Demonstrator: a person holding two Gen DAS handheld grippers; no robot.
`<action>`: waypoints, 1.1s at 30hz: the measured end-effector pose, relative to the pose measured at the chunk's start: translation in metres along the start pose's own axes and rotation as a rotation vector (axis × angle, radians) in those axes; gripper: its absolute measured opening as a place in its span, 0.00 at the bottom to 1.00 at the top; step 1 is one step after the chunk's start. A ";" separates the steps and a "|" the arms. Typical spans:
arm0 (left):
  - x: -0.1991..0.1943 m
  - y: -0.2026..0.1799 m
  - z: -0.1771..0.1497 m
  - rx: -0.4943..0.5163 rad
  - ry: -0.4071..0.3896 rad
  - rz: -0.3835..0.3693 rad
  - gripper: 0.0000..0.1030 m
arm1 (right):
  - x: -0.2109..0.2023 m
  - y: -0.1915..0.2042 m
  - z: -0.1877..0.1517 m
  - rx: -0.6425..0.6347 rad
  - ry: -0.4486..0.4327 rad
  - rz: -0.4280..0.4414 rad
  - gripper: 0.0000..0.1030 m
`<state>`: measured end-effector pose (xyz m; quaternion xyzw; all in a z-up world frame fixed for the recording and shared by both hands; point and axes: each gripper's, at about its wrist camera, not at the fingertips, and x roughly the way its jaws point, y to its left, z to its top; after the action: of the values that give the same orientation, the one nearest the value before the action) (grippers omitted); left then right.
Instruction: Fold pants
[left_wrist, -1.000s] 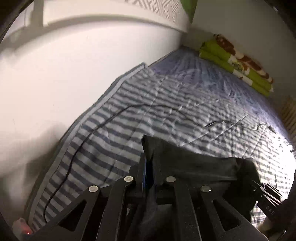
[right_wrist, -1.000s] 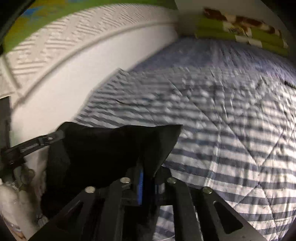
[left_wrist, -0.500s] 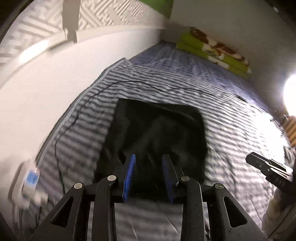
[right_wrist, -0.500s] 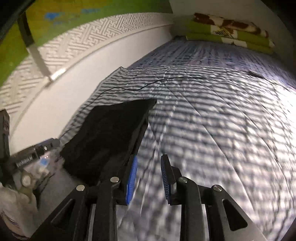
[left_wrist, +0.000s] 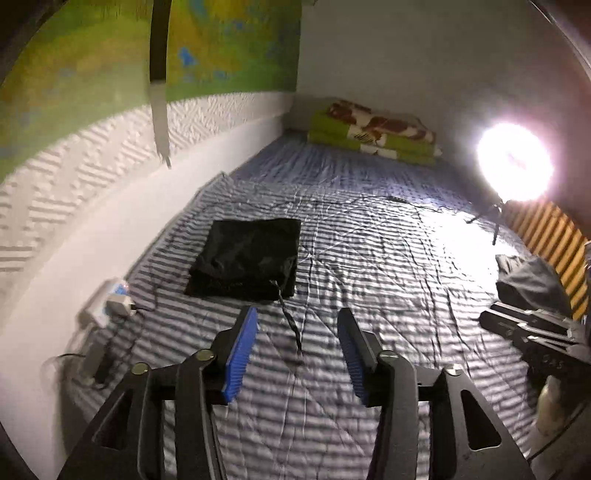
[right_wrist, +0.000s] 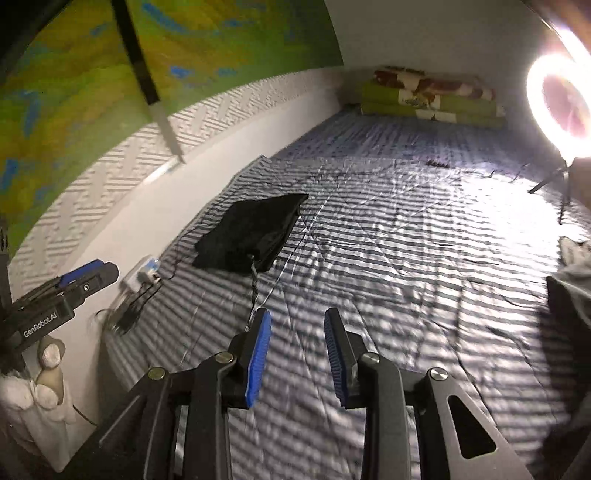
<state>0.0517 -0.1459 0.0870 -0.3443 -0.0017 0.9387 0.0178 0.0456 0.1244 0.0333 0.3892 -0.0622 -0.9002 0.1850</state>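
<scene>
Since earlier: 1 released folded pants (left_wrist: 245, 258), 2 empty opening hand-held grippers (left_wrist: 297, 345).

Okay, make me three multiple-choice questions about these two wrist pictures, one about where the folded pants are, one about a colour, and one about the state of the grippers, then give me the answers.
1. Where do the folded pants lie?
A. On the striped bedspread, towards the wall side
B. On top of the green folded blanket
C. Hanging from the ring light

2. What colour are the pads inside the gripper fingers?
A. Red
B. Blue
C. Yellow

3. What is between the jaws of the left gripper and the right gripper?
A. Each clamps a corner of the pants
B. Only the left one holds cloth
C. Nothing; both are apart and free of the pants

Answers:
1. A, the black bundle rests flat on the stripes near the white wall.
2. B, both views show blue ribbed pads.
3. C, only bedspread shows between the opening jaws, with the pants lying ahead.
</scene>
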 end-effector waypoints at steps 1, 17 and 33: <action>-0.017 -0.008 -0.005 0.018 -0.014 0.009 0.52 | -0.017 0.002 -0.007 -0.009 -0.018 -0.003 0.28; -0.146 -0.049 -0.102 -0.040 -0.100 0.031 0.89 | -0.114 0.027 -0.100 -0.083 -0.109 -0.075 0.56; -0.137 -0.048 -0.166 -0.034 0.002 0.030 0.96 | -0.121 0.052 -0.168 -0.097 -0.089 -0.111 0.63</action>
<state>0.2652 -0.1044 0.0495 -0.3454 -0.0125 0.9384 -0.0021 0.2577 0.1276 0.0131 0.3424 -0.0049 -0.9274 0.1507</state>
